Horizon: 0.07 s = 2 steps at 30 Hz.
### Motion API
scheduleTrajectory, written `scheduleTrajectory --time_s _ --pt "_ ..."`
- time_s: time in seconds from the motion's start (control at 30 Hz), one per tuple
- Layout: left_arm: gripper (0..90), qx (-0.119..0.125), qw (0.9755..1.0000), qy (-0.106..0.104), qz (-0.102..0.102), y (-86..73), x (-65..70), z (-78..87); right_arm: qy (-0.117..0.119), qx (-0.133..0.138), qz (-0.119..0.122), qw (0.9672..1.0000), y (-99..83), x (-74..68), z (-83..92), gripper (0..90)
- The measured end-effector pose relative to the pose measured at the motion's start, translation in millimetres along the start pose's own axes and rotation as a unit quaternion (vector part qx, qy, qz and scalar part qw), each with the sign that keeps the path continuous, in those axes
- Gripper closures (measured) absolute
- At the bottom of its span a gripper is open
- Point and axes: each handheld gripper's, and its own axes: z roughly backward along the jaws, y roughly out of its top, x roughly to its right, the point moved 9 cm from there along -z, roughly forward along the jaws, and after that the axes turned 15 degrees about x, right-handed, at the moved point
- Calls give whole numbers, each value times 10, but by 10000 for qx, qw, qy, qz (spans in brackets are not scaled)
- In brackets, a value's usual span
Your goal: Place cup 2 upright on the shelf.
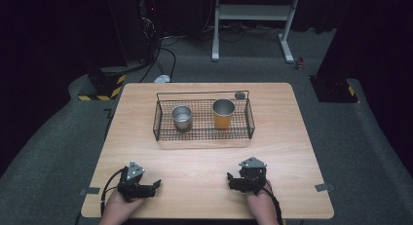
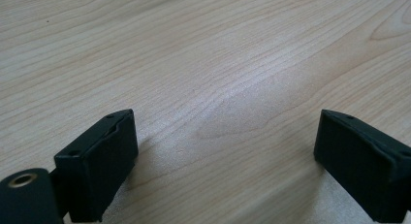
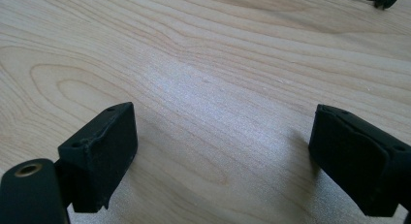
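Wood-grained tabletop [image 1: 204, 161] is carrying a wire basket [image 1: 203, 133] holding a short steel cup [image 1: 181, 117] and a taller orange cup [image 1: 223, 113]. Both cups are standing upright, well beyond the grippers. Left gripper [image 1: 155, 184] and right gripper [image 1: 229, 178] are resting near the basket-facing front edge, fingers spread wide, gripping nothing; each is lying closer to its own cup.

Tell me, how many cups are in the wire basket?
2. A silver cup stands in the left half of the wire basket, and an orange cup with a shiny inside stands in the right half.
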Motion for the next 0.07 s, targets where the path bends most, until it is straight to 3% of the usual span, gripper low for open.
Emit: scheduleTrajectory --time_s 0.07 --pt "89 6 10000 4 7 0 0 0 0 -1 -1 10000 0 0 0 103"
